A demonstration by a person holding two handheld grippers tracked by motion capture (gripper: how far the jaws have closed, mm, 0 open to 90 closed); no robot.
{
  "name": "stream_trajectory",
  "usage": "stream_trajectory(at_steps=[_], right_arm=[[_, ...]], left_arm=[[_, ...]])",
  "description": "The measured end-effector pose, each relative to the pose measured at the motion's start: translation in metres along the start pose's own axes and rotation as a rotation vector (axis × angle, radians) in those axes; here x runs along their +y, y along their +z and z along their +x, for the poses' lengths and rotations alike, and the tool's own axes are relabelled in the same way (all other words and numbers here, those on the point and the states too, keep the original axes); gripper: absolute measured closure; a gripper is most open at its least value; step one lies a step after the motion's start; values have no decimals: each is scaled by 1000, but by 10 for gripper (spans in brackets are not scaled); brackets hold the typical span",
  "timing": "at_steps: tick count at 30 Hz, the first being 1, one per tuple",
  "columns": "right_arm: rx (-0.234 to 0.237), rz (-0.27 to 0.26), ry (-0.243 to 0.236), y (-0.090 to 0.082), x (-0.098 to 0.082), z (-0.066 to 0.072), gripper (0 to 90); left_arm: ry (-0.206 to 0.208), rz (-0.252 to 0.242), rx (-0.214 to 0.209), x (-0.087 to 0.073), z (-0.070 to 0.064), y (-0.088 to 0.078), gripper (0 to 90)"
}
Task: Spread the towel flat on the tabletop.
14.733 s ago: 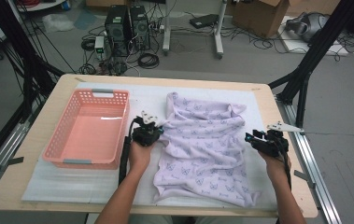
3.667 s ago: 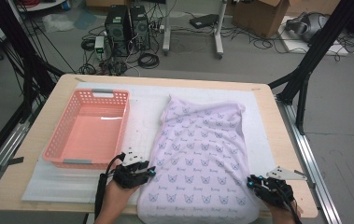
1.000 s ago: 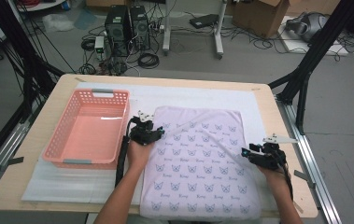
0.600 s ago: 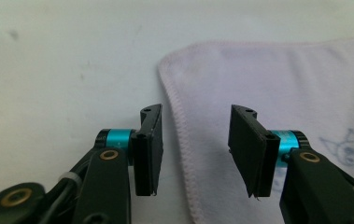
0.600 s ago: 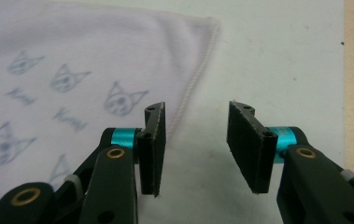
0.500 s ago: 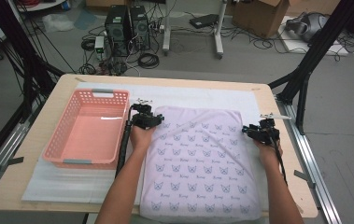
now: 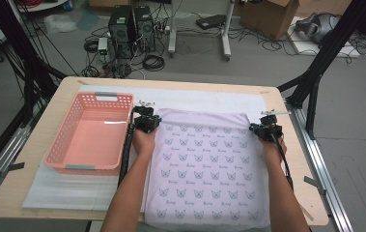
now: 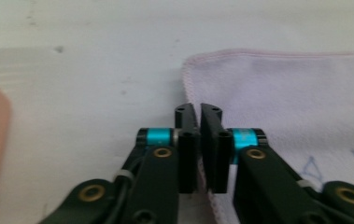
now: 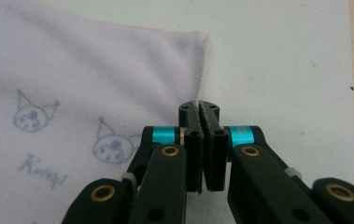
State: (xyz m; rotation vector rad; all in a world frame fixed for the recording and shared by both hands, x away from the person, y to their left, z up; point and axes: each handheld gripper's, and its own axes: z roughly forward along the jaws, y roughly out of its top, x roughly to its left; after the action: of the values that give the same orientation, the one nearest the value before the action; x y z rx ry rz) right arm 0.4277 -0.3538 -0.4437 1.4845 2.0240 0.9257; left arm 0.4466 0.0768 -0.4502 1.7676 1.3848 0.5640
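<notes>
The purple towel (image 7: 204, 169) lies flat on the counter (image 7: 35, 183), its long way running toward the person, and the left tool (image 7: 147, 121) and right tool (image 7: 266, 129) have just been closing and now each pinch a far corner.

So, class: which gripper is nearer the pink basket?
Left. The left gripper sits just beside the pink basket, at the towel's near edge; the right gripper is across the towel.
</notes>
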Motion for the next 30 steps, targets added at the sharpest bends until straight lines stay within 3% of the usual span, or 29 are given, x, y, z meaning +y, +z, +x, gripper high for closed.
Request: stream_trajectory(at_steps=[1,2,5,11,13,15,19,22,25,26,30], right_arm=[[3,-6,-2,0,0,1,845],[4,-22,9,-2,1,1,723],[18,-58,36,-12,4,1,644],[65,-97,10,-40,10,-1,519],[80,-123,12,-50,11,0,466],[95,-119,-5,-58,10,1,454],[119,-145,-32,-73,1,0,392],[160,-164,-15,-83,-12,-7,345],[179,-171,-11,-89,-28,-12,311],[182,-172,-10,-90,-32,-13,290],[192,-184,-22,-98,-45,-16,243]], left_arm=[[-15,-16,-40,0,0,-1,667],[-37,-25,-71,1,0,-2,560],[-32,-67,-122,5,1,-8,477],[-39,-101,-207,11,-2,-23,317],[-45,-110,-245,12,-5,-28,178],[-30,-102,-299,13,-7,-33,172],[-1,-116,-360,16,-13,-46,170],[34,-131,-394,19,-19,-56,166],[108,-165,-460,17,-24,-63,149],[136,-201,-467,14,-25,-67,146],[151,-193,-458,7,-27,-77,147]])
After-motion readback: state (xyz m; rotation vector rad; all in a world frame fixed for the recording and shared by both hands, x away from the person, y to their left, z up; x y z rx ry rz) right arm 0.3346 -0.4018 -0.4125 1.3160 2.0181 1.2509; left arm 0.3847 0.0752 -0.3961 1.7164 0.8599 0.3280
